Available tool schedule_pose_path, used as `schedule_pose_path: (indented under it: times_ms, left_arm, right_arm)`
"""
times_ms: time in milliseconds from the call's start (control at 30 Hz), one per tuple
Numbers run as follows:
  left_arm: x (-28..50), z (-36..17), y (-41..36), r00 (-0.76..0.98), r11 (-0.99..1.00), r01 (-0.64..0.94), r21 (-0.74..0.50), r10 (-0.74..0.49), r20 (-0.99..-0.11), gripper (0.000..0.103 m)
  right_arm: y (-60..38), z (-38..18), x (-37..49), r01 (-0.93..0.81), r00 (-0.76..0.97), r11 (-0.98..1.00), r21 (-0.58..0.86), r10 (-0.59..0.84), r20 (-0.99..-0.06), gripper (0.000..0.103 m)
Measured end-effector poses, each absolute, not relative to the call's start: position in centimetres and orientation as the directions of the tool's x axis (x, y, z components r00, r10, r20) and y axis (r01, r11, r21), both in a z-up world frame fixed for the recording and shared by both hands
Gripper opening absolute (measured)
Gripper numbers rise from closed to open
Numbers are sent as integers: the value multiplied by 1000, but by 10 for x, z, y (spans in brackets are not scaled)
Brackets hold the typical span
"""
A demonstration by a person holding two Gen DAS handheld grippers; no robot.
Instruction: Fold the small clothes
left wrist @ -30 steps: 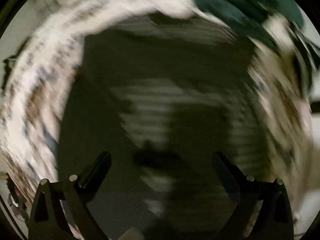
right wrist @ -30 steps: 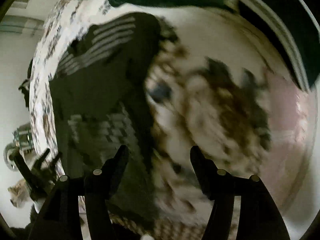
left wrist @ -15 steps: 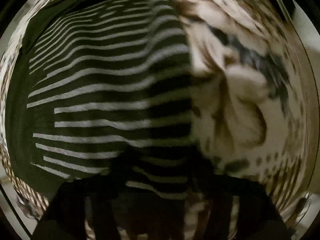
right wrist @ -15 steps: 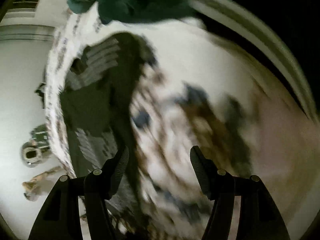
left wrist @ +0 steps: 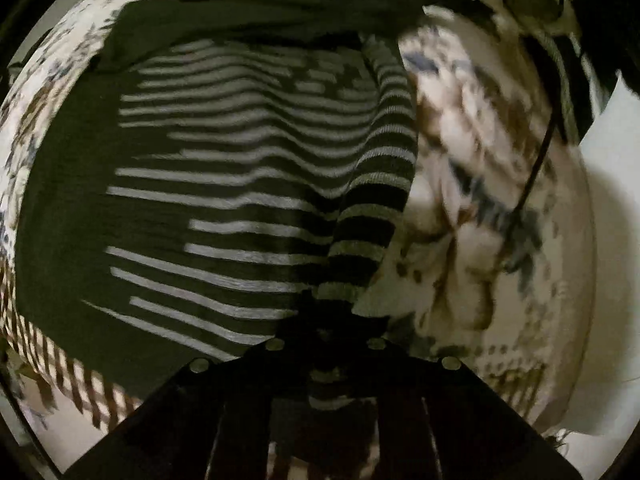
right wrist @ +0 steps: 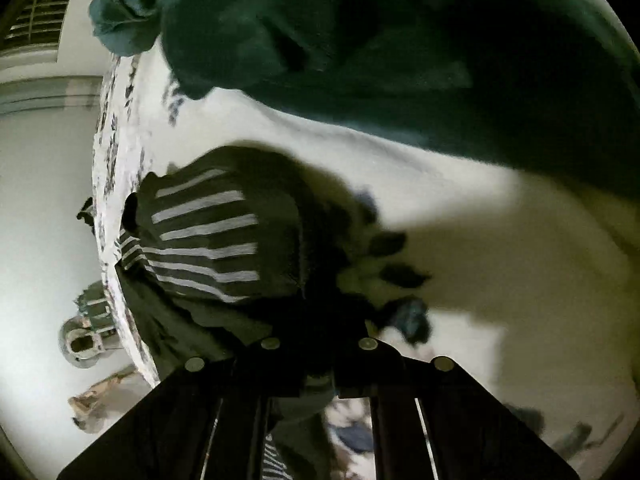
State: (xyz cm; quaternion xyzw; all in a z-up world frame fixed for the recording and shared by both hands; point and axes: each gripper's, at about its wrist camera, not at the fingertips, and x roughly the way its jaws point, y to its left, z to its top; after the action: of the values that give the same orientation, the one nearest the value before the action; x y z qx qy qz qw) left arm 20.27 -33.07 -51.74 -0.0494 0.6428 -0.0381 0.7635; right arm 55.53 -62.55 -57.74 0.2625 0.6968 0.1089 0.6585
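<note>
On floral sheet (left wrist: 472,184), both grippers pinching striped garment (left wrist: 240,200)

We see a dark olive-black striped garment (left wrist: 224,208) with pale grey bands, its striped sleeve (left wrist: 380,200) banded dark and grey-green. Under it lies a cream floral bedspread (left wrist: 480,200) printed in brown and slate blue, with a brown-checked border (left wrist: 52,356). A dark teal garment (right wrist: 360,48) lies beyond.
</note>
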Motion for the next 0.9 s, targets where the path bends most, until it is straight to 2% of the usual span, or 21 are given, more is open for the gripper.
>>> schedule_pose_path:
  times_ms: [267, 467, 633, 800, 900]
  left_arm:
    - [201, -449, -206, 308, 954, -208, -214, -143, -941, 7]
    - [190, -450, -109, 343, 889, -354, -290, -165, -925, 6]
    - [181, -483, -34, 334, 811, -449, -376, -238, -912, 7]
    - [169, -519, 16, 311, 750, -517, -413, -284, -907, 7]
    - [162, -532, 42, 305, 726, -541, -425, -301, -903, 6]
  right_arm:
    - [-522, -478, 590, 57, 6, 894, 445, 445, -895, 7]
    - [-376, -430, 627, -82, -16, 921, 381, 381, -924, 7]
    - [-227, -439, 658, -206, -32, 935, 288, 288, -957, 7]
    - [-98, -482, 664, -309, -53, 936, 171, 163, -985, 6]
    - [-50, -511, 666, -313, -65, 940, 135, 120, -991, 6]
